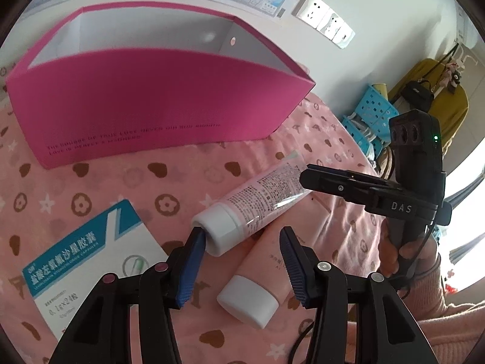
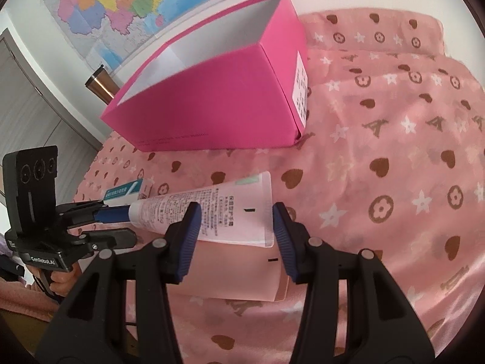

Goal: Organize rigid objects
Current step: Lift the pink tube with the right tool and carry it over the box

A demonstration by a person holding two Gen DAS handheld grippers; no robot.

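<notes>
Two soft pink tubes with white caps lie on the pink heart-print cloth, near the open bright pink cardboard box [image 1: 145,103]. The top tube [image 1: 257,203] rests across the lower tube [image 1: 266,270]. The left tongs [image 1: 242,264] are open around the top tube's cap end, and the right tongs [image 2: 236,236] are open around its flat end. A good way may be to squeeze gently, lift level, and drop it inside the box

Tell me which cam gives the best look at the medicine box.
Left wrist. The medicine box lies flat on the pink cloth beside that gripper, its blue-and-white printed face large and readable. In the right wrist view only a small far sliver shows.
</notes>
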